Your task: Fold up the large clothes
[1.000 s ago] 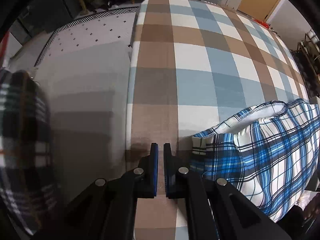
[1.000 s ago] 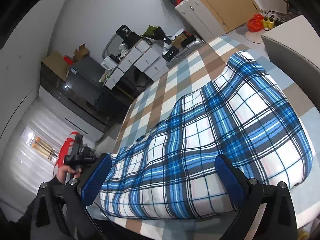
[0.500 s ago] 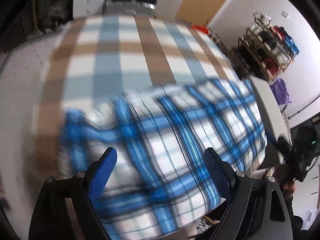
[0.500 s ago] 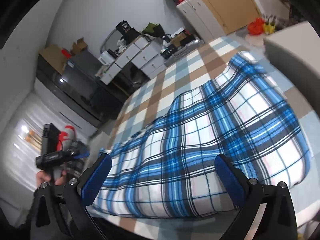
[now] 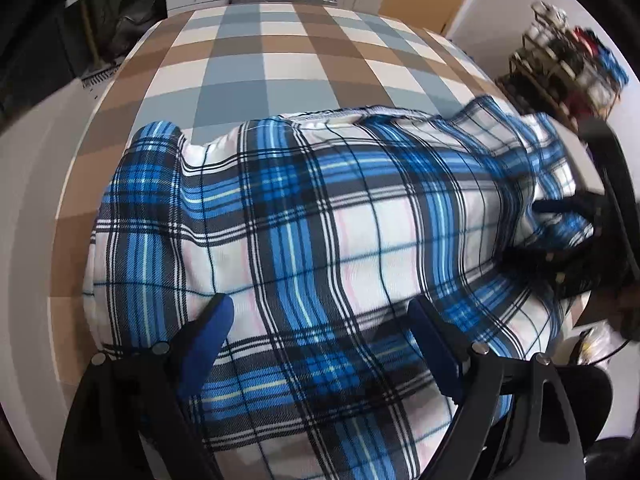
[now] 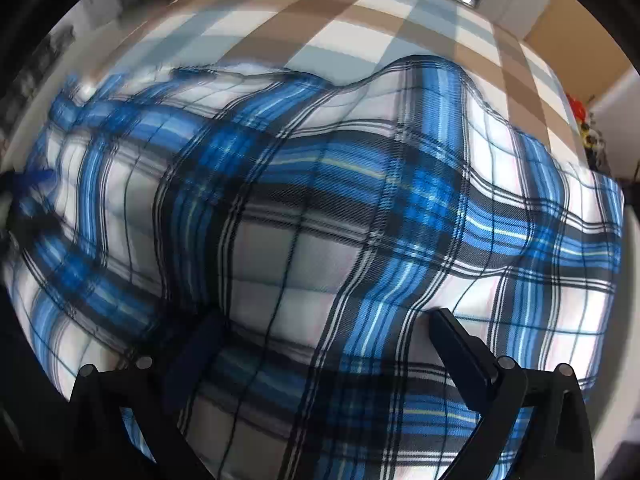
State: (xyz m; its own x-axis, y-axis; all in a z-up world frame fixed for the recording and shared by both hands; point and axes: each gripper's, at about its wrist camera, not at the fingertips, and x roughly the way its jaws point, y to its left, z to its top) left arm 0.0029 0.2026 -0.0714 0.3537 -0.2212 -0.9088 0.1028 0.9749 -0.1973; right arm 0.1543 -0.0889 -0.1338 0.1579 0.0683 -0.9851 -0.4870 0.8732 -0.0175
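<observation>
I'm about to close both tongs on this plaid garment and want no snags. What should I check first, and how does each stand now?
1. Left tongs open: ok, jaws spread wide.
2. Right tongs open: ok, jaws spread wide.
3. Blue plaid garment under both tongs: ok.
4. Garment lying flat: not ok, rippled and bunched.
5. Fabric edge between the jaws: cannot tell; the near hem is hidden.
6. Garment fully on the checked bed cover: cannot tell; the near side is out of view.
</observation>
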